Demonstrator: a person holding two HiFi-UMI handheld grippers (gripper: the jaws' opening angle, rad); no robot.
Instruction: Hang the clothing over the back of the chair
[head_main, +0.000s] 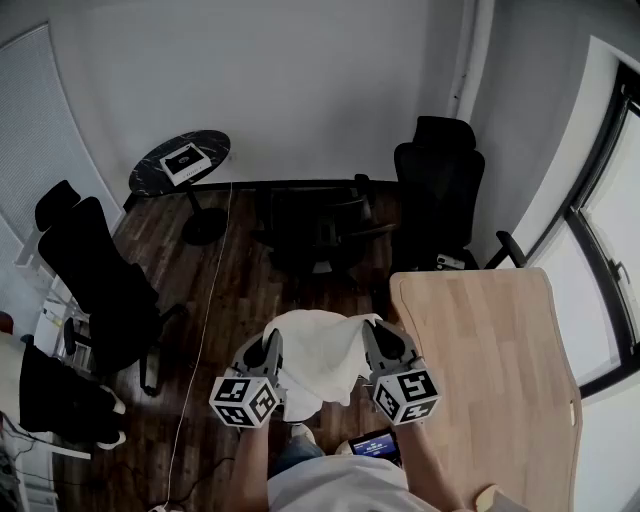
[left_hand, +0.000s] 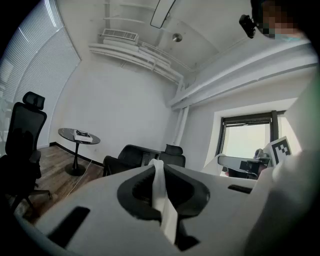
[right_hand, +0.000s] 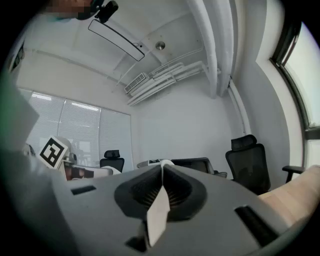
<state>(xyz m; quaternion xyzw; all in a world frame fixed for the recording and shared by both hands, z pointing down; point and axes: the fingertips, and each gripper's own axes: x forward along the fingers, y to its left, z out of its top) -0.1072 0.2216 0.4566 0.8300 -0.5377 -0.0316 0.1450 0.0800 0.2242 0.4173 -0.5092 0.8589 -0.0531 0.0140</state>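
- While the left gripper (head_main: 270, 350) and right gripper (head_main: 378, 342) are pinching its upper edge, the white clothing (head_main: 322, 355) is sagging between them.
- Seeming soft and light; spread edge holds are suiting it.

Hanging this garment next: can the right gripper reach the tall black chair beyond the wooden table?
Probably not from here: the right gripper, shut on the white garment, is short of the chair; the floor between looks free.

Nothing legible is showing: the marker cube (head_main: 245, 400) on the left gripper (head_main: 272, 352), like the right gripper (head_main: 380, 345)'s, is displaying only square patterns, and the phone screen (head_main: 375, 443) beside the wooden table (head_main: 480, 340) is glowing unreadably
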